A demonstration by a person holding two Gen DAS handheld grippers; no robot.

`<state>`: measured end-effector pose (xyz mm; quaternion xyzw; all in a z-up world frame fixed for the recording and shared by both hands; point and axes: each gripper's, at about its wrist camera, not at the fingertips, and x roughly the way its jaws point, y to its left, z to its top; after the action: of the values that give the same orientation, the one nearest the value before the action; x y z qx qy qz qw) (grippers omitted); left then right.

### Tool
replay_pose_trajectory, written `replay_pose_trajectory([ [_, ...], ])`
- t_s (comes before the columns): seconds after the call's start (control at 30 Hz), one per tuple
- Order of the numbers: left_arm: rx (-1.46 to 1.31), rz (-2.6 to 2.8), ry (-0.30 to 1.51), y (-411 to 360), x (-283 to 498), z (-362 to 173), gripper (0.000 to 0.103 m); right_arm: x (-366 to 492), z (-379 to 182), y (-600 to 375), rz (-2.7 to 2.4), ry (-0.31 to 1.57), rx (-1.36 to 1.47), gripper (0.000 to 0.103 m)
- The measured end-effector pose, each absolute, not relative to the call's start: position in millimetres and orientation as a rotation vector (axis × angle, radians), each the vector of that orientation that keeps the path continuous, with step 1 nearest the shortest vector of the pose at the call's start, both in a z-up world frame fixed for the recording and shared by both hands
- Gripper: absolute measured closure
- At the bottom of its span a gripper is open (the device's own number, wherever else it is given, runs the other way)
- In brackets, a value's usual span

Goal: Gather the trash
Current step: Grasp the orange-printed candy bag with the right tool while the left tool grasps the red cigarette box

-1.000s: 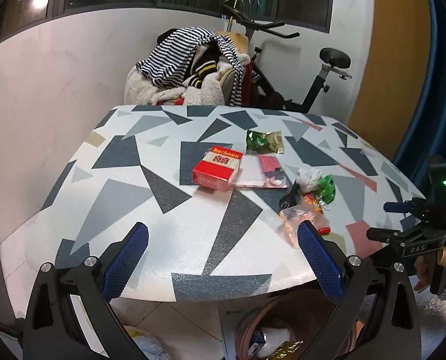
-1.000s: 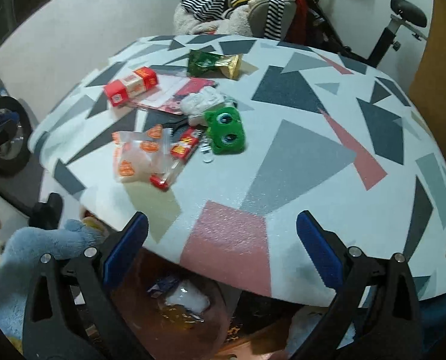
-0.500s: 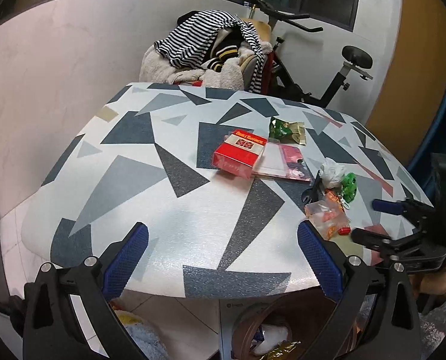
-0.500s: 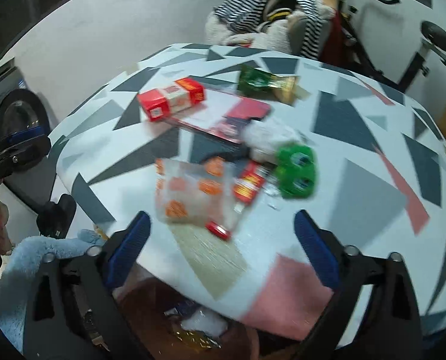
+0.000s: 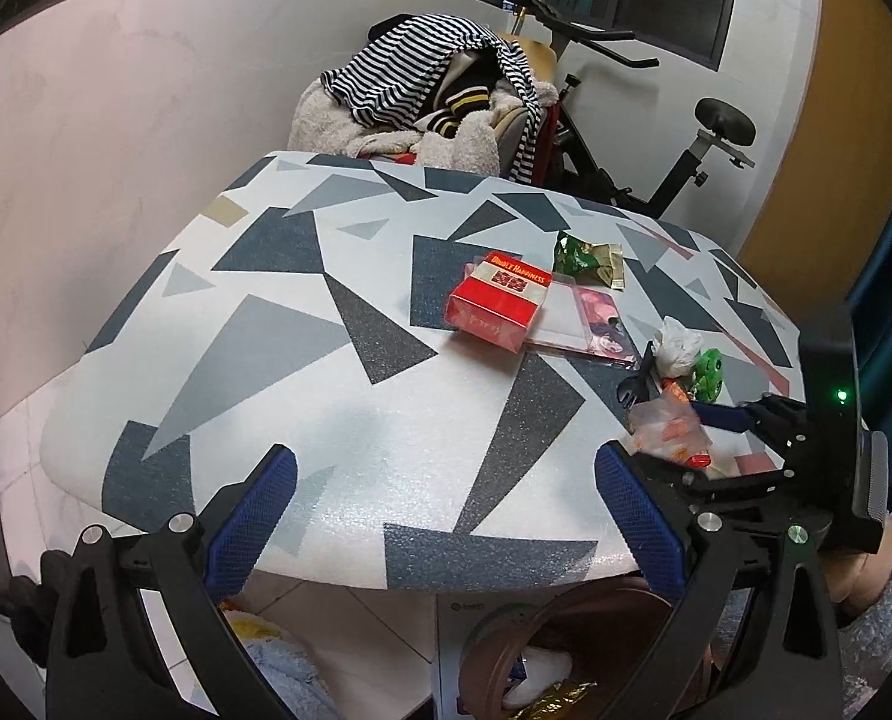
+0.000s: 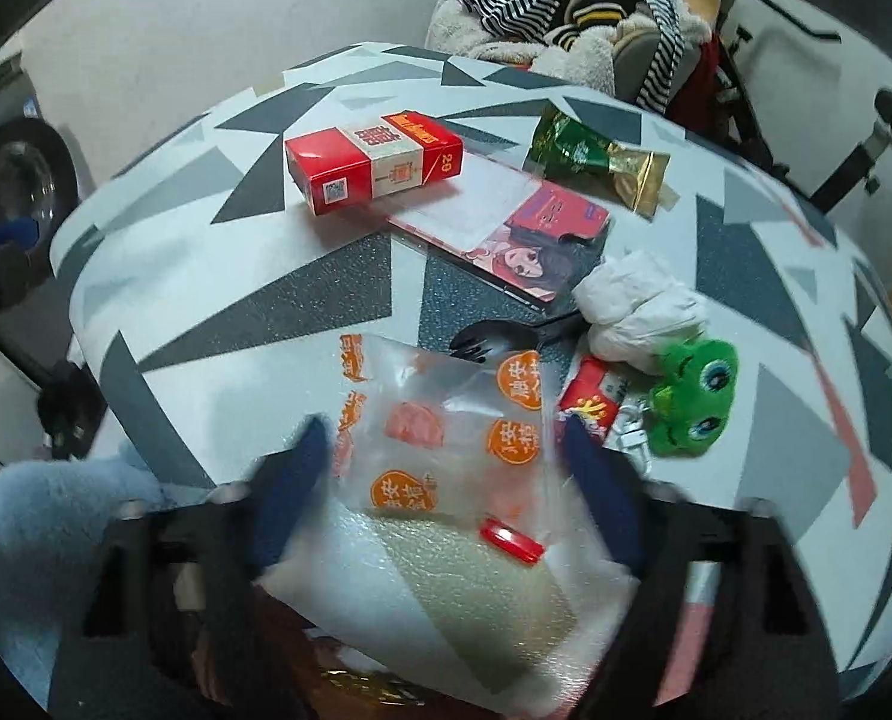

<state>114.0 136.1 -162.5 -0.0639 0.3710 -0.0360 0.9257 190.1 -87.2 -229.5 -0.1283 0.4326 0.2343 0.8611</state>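
A clear plastic bag with orange labels (image 6: 446,432) lies near the table's front edge, between the open fingers of my right gripper (image 6: 446,456), which straddles it. Beyond it lie a crumpled white tissue (image 6: 637,300), a black plastic fork (image 6: 493,342), a small red packet (image 6: 592,399), a red cigarette box (image 6: 374,162), a green-gold wrapper (image 6: 595,159) and a pink card sleeve (image 6: 523,228). My left gripper (image 5: 446,516) is open and empty, off the table's near edge. The red box (image 5: 499,306) and the bag (image 5: 667,426) show in the left wrist view.
A green frog toy (image 6: 694,396) sits right of the bag. A brown bin (image 5: 571,654) holding trash stands under the patterned table (image 5: 302,360). A chair heaped with clothes (image 5: 434,102) and an exercise bike (image 5: 685,156) stand behind.
My right gripper has moved forward and down over the table edge until its fingers straddle the plastic bag. My left gripper has shifted left and risen a little.
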Motion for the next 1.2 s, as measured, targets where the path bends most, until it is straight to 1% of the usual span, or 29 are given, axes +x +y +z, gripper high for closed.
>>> replay_pose_trajectory([
  [0.03,-0.135,-0.077,0.761,136.0,115.1,-162.6,0.006,190.4,-228.2,-89.2,0.501,0.911,-0.258,0.047],
  [0.1,-0.139,-0.083,0.762,134.9,116.5,-162.5,0.006,189.6,-222.0,-97.8,0.518,0.902,-0.21,0.052],
  [0.3,-0.117,-0.117,0.768,125.0,127.0,-161.5,0.006,187.4,-202.6,-122.6,0.509,0.849,-0.142,0.052],
  [0.5,-0.078,-0.161,0.788,113.0,154.5,-161.5,0.006,195.6,-190.8,-157.5,0.457,0.835,-0.084,0.052],
  [0.67,-0.025,-0.202,0.813,99.3,195.0,-161.6,0.006,202.4,-189.2,-189.0,0.401,0.829,-0.047,0.052],
  [0.8,0.075,-0.216,0.857,88.0,241.4,-165.2,0.006,206.9,-192.0,-213.0,0.37,0.836,-0.027,0.052],
  [0.9,0.124,-0.215,0.902,84.2,277.5,-173.0,0.006,207.1,-195.7,-225.9,0.353,0.842,-0.025,0.052],
  [1.07,0.218,-0.194,0.96,73.2,311.8,-192.8,0.006,205.3,-201.4,-244.1,0.329,0.852,0.003,0.052],
  [1.13,0.223,-0.186,0.982,72.4,318.8,-199.3,0.019,203.9,-203.2,-247.5,0.324,0.855,0.01,0.052],
  [1.17,0.208,-0.195,1.004,73.1,321.4,-202.8,0.037,203.0,-204.5,-249.4,0.321,0.857,0.013,0.052],
  [1.2,0.196,-0.203,1.017,74.3,322.1,-205.1,0.044,201.0,-206.2,-252.3,0.317,0.861,0.016,0.052],
])
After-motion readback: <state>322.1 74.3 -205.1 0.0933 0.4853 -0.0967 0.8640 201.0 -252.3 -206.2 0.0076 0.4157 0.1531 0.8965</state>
